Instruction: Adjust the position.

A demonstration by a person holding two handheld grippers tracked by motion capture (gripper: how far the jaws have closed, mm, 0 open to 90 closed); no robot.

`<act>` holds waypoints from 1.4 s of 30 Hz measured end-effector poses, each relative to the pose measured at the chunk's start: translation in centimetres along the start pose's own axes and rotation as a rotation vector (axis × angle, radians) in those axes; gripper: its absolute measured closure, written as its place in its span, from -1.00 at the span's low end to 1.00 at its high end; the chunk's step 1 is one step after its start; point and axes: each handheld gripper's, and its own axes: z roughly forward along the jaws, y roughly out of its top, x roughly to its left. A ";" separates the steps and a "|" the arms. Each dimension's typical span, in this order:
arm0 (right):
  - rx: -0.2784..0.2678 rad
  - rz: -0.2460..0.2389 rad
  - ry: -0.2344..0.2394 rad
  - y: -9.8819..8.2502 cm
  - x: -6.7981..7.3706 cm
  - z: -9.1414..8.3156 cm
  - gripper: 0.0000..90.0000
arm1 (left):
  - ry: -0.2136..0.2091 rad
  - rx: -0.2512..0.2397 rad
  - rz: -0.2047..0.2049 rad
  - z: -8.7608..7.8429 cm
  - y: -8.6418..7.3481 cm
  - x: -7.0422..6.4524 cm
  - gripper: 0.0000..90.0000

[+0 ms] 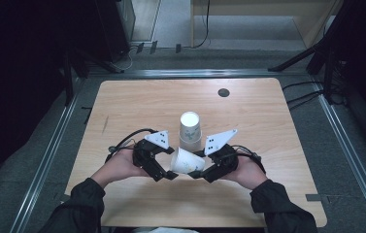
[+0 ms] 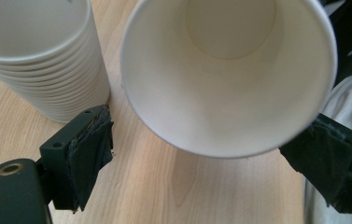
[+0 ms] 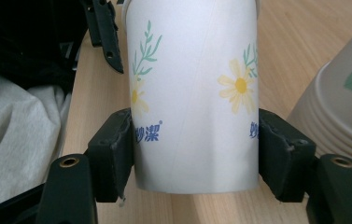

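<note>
Item: paper cup [image 1: 186,162], held tipped above the tabletop [image 1: 268,126] by its base in the right gripper [image 3: 197,144]. Left gripper [image 2: 201,154] spread wide around the rim, untouching. Risk: thin wall crushed; adjacent cup stack [image 1: 190,129] toppled.

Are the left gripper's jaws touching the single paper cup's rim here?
Apart. In the left gripper view, the left gripper stands open, with bare table between each pad and the single paper cup.
</note>
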 end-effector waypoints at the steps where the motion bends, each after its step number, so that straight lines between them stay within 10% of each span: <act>1: -0.007 -0.004 -0.005 0.1 -0.1 -0.1 -0.23 | 0.003 -0.013 -0.005 -0.2 -0.1 0.0 -0.77; 19: -0.102 -0.010 0.034 1.3 -1.0 -1.4 -0.23 | 0.041 -0.098 -0.066 -1.3 -2.0 -0.9 -0.72; 42: -0.126 -0.024 0.101 2.0 -0.6 -0.7 -0.23 | -0.047 -0.305 -0.123 -2.4 -1.4 -1.0 -0.65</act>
